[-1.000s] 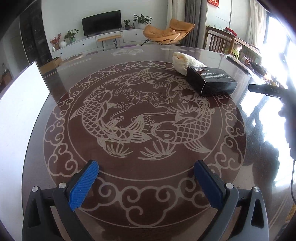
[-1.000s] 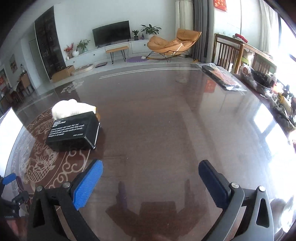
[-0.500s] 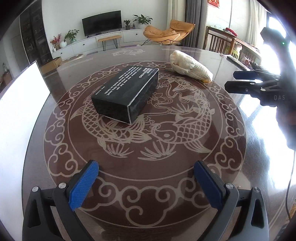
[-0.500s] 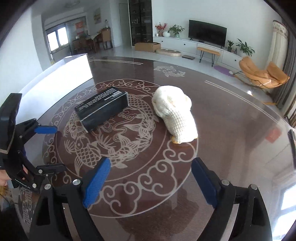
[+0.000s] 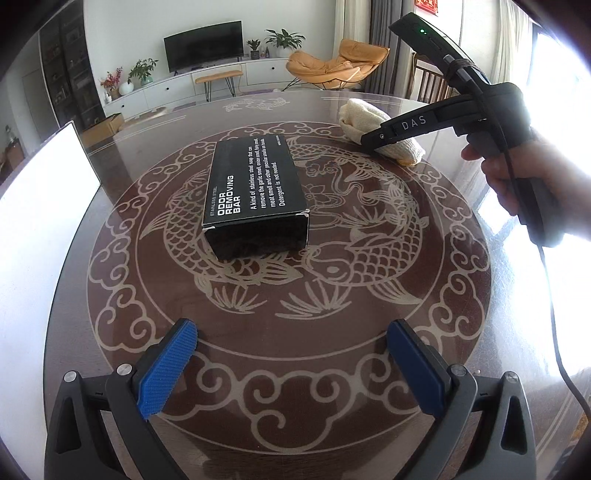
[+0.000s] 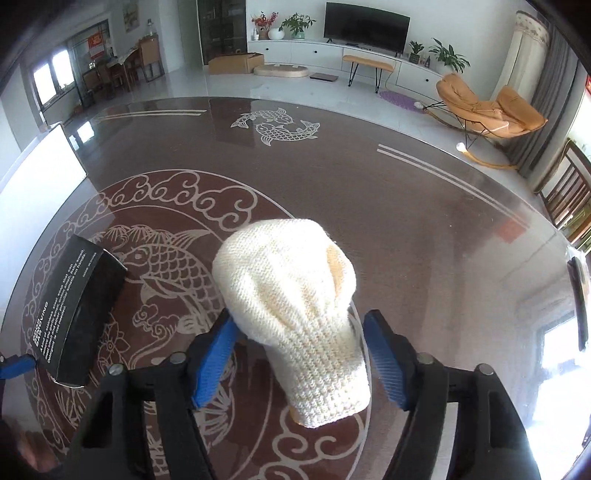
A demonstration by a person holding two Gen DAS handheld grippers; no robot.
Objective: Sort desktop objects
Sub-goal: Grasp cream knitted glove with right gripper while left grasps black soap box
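Here the right tongs point(image 6: 301, 354) close around the knitted glove point(image 6: 295, 306), perhaps touching; left tongs point(image 5: 291, 369) apart

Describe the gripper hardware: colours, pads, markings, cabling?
Both are black plastic two-finger tools with ribbed blue pads and silver screws at the finger bases. Seen from the left gripper, the right gripper has a pistol-style handle, white "DAS" lettering on its side, a black top unit with a green LED, and a black cable trailing down. No sleeve shows.
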